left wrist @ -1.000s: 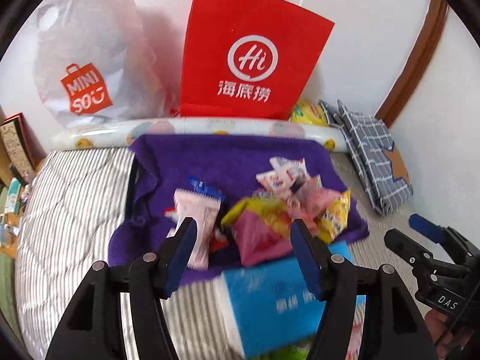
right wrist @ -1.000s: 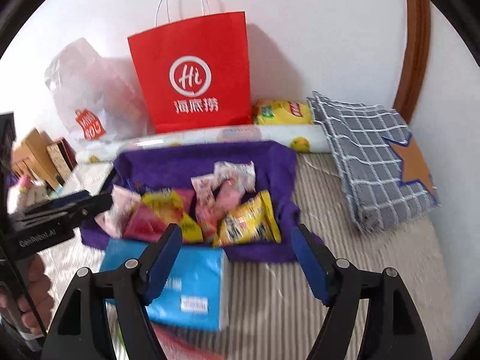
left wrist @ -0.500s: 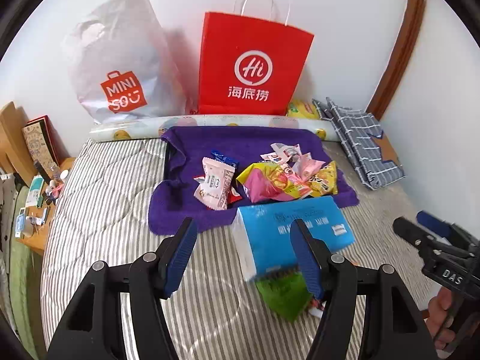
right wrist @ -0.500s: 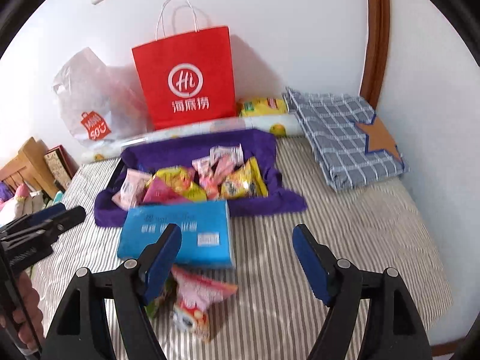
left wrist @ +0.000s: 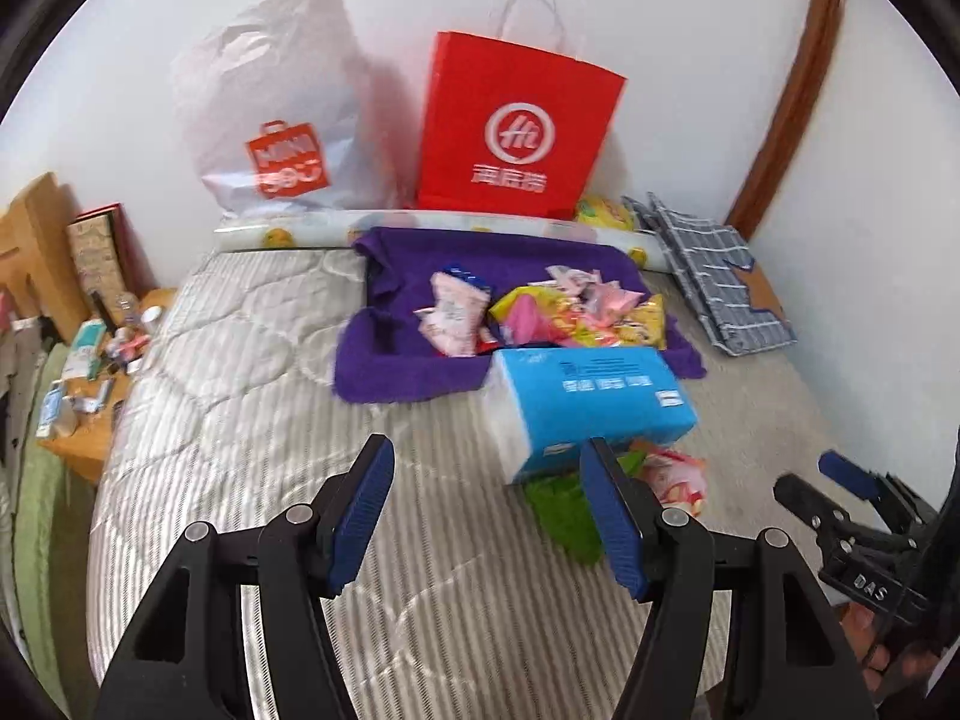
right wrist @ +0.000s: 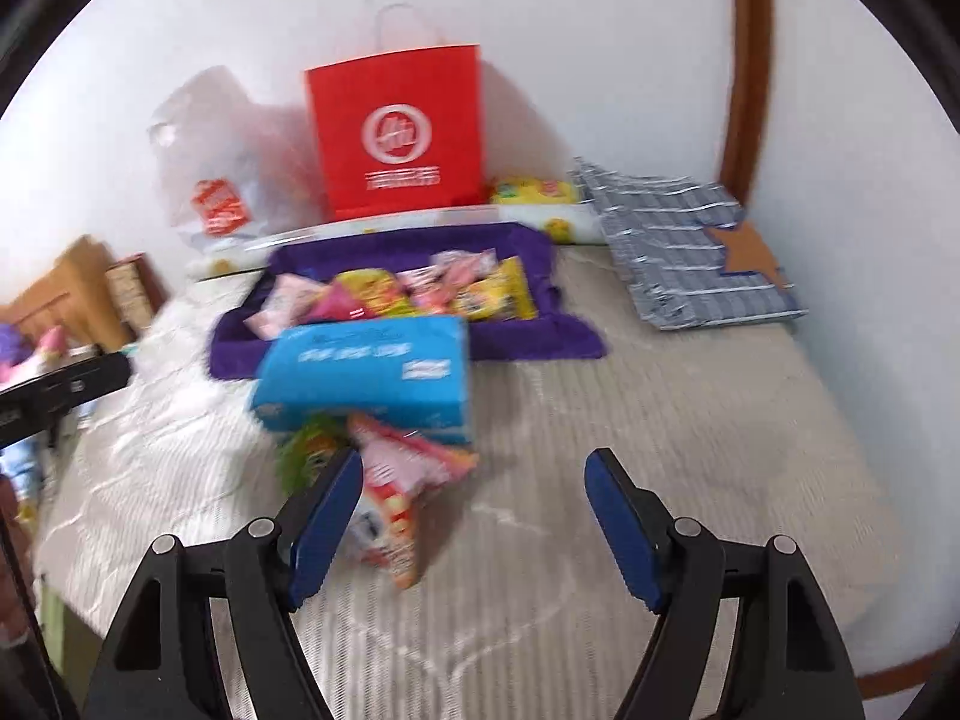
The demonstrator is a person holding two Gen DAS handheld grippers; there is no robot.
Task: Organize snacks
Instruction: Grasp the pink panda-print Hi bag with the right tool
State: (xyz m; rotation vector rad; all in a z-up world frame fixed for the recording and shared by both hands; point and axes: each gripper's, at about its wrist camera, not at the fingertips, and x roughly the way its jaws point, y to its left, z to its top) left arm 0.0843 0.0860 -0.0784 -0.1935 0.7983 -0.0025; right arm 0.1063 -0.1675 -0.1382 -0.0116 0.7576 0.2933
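Note:
Several snack packets [left wrist: 540, 315] [right wrist: 408, 291] lie heaped on a purple towel [left wrist: 390, 369] [right wrist: 540, 342] on the bed. In front of it rests a blue tissue pack [left wrist: 591, 402] [right wrist: 366, 375], with a green packet [left wrist: 564, 510] [right wrist: 300, 456] and a pink packet [left wrist: 672, 477] [right wrist: 402, 480] at its near edge. My left gripper [left wrist: 486, 504] hangs open over the striped quilt, nothing between its fingers. My right gripper [right wrist: 474, 510] is open too, its left finger just in front of the pink packet. In the left wrist view the right gripper [left wrist: 840, 495] shows at the lower right.
A red paper bag [left wrist: 516, 132] [right wrist: 399, 132] and a white plastic bag [left wrist: 276, 114] [right wrist: 222, 156] stand against the wall behind a rolled mat [left wrist: 288, 231]. A plaid folded cloth [left wrist: 714, 276] [right wrist: 684, 252] lies at the right. A cluttered bedside table [left wrist: 90, 384] is at the left.
Both grippers have drawn back from the towel, so the snacks look smaller and farther. The tissue pack and the green and pink packets have come fully into view. Both stay open.

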